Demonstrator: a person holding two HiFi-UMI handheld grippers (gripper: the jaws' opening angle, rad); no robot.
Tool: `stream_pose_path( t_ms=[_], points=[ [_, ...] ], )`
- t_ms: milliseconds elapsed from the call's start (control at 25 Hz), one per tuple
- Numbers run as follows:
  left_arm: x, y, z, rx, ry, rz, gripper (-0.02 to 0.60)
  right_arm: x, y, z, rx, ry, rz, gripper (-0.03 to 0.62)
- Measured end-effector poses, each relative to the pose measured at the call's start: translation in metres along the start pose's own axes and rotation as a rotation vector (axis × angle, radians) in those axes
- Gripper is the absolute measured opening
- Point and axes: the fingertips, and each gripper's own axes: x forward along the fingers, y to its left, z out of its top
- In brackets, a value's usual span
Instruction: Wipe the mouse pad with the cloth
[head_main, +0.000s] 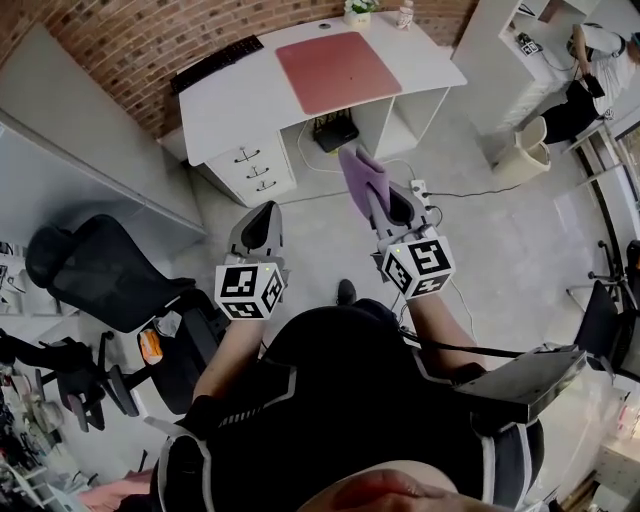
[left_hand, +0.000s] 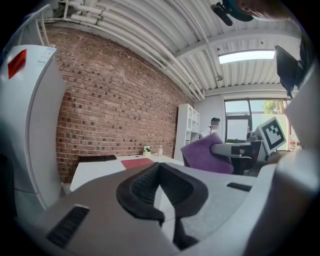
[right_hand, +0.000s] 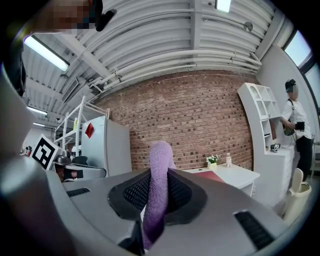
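Observation:
A reddish mouse pad lies on the white desk at the far end of the head view, well ahead of both grippers. My right gripper is held in the air over the floor, shut on a purple cloth. In the right gripper view the cloth stands up between the pads of the right gripper, with the mouse pad far off to the right. My left gripper hovers beside it, shut with nothing in it. The left gripper view shows the left gripper, the mouse pad and the cloth.
A black keyboard lies on the desk's left, a small plant and a bottle at its back. Drawers and a router sit underneath. A black office chair is at my left, a person far right.

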Motion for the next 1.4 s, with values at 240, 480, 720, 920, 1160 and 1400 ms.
stream_pose_path(
  t_ms=[240, 480, 720, 920, 1160, 1400],
  points=[
    [0.042, -0.021, 0.000, -0.004, 0.025, 0.002, 0.005, 0.011, -0.050, -0.001, 0.023, 0.008, 0.024, 0.058],
    [0.068, -0.027, -0.001, 0.010, 0.052, 0.032, 0.005, 0.024, -0.086, -0.001, 0.041, 0.006, 0.045, 0.058],
    [0.086, -0.024, 0.002, 0.027, 0.051, 0.033, 0.005, 0.046, -0.096, -0.005, 0.054, 0.008, 0.083, 0.060],
    [0.110, -0.003, 0.006, 0.003, 0.027, 0.031, 0.005, 0.075, -0.099, -0.006, 0.037, 0.013, 0.096, 0.059],
    [0.148, 0.028, 0.019, -0.012, 0.008, 0.002, 0.005, 0.117, -0.107, 0.005, 0.011, 0.011, 0.084, 0.060],
    [0.188, 0.066, 0.027, -0.020, 0.016, -0.027, 0.005, 0.175, -0.111, 0.008, 0.009, 0.031, 0.087, 0.060]
  ],
)
